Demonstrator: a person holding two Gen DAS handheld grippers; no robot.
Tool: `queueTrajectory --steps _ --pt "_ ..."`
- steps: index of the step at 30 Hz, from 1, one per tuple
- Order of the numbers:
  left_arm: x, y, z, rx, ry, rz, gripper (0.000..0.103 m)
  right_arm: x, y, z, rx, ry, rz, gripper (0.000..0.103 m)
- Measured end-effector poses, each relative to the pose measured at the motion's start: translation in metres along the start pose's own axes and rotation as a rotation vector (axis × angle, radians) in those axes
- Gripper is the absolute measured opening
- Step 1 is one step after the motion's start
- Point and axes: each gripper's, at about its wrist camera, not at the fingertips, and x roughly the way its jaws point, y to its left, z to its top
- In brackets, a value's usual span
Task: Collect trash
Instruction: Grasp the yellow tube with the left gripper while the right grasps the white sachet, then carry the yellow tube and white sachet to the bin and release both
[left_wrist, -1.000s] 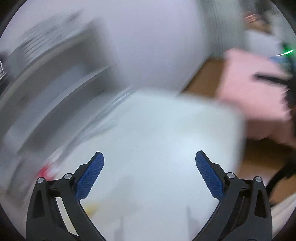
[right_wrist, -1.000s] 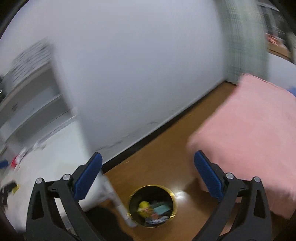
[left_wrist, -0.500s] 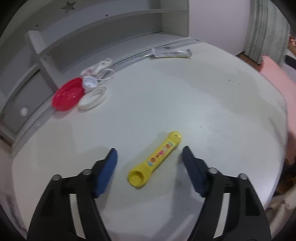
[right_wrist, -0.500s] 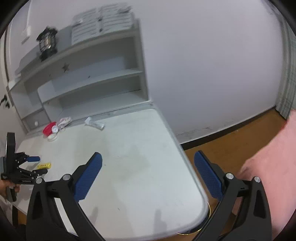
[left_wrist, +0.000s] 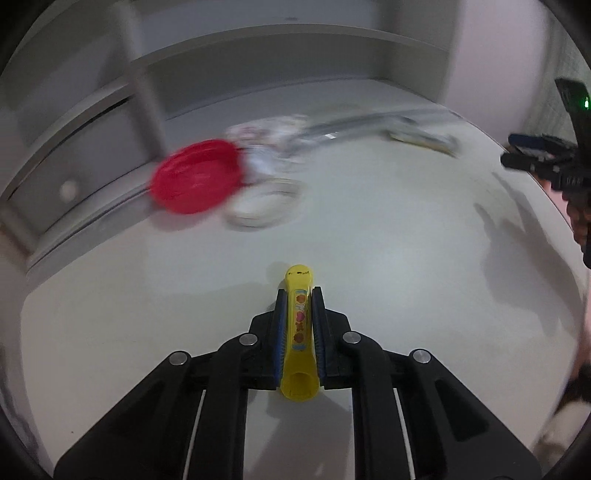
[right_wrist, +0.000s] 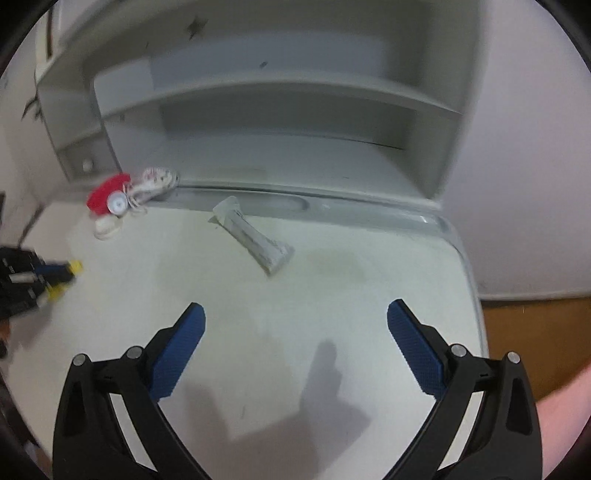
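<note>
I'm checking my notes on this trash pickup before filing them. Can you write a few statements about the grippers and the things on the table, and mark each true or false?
1. The left gripper is shut on the yellow tube. True.
2. The right gripper holds the clear wrapper. False: its jaws stand open and empty, and the wrapper lies on the table ahead of it.
3. A red lid lies near the shelf unit at the back of the table. True.
4. The yellow tube lies crosswise to the fingers. False: it runs lengthwise between the pads, its open end toward the camera.
5. The red lid lies next to the roll of tape. True.
</note>
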Motion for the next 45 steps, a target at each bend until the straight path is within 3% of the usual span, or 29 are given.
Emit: queueTrajectory --steps 2,6,11,16,17,21,28,33,36,41,45 --pt "0.000 0.014 0.004 -0.054 -0.007 0.007 0.012 0.023 0.002 0.019 -0.049 0.029 0.020 0.090" --pt "0.002 0.031 0.008 -0.126 -0.019 0.017 0.012 0.054 0.008 0.043 -0.081 0.068 0.067 0.066" --pt "0.007 0.044 0.011 -0.185 -0.030 0.017 0.012 0.075 0.025 0.049 -0.133 0.100 0.094 0.063" --pt "0.008 0.042 0.014 -0.183 -0.031 0.015 0.012 0.076 0.034 0.049 -0.144 0.113 0.135 0.021" --pt "0.006 0.039 0.015 -0.176 -0.040 0.016 0.012 0.075 0.036 0.048 -0.149 0.116 0.142 0.018" --pt "-0.007 0.031 0.017 -0.162 -0.079 0.005 0.012 0.064 0.037 0.043 -0.136 0.122 0.187 0.016" --pt "-0.024 0.012 0.019 -0.130 -0.110 -0.006 0.012 0.015 0.037 0.031 -0.094 0.048 0.226 0.016" --pt "-0.039 -0.009 0.013 -0.098 -0.136 -0.033 0.012 -0.003 0.048 -0.003 -0.107 0.063 0.247 0.016" --pt "-0.046 -0.029 0.012 -0.088 -0.146 -0.095 0.012 -0.017 0.050 -0.026 -0.077 0.077 0.293 0.016" --pt "-0.063 -0.105 0.024 0.030 -0.197 -0.233 0.012 -0.069 0.030 -0.054 0.020 0.007 0.279 0.016" --pt "-0.076 -0.193 0.037 0.171 -0.223 -0.371 0.012 -0.142 -0.033 -0.102 0.147 -0.071 0.152 0.016"
